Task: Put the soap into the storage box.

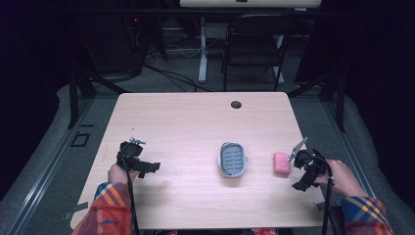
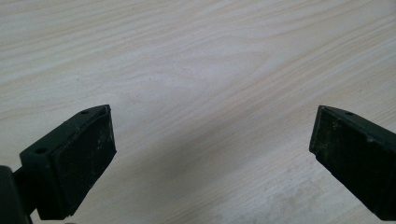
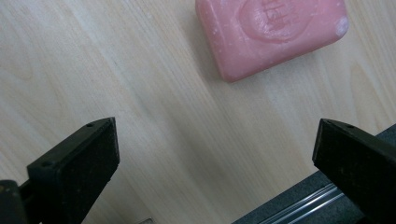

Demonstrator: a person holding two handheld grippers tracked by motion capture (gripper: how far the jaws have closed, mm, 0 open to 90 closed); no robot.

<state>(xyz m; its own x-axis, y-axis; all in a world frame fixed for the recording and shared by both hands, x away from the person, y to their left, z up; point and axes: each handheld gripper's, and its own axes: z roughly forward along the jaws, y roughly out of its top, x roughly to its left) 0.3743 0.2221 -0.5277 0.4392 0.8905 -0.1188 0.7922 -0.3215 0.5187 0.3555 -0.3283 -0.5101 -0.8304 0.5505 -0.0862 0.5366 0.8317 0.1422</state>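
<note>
I hold my right gripper [image 3: 215,154] just short of the pink soap [image 3: 271,32], jaws spread and empty; my left gripper [image 2: 212,149] idles, spread, over bare table [image 1: 186,122]; next, I judge, straddle the soap, then carry it to the grey dish [image 1: 232,159].

Folding chair [image 1: 253,41] beyond the table [image 1: 195,122].

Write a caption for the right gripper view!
Open jaws hover over the table, just short of a pink soap.

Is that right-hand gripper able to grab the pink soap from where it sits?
Probably yes. The right gripper is beside the pink soap with its jaws wide open, and bare table lies between them.
</note>
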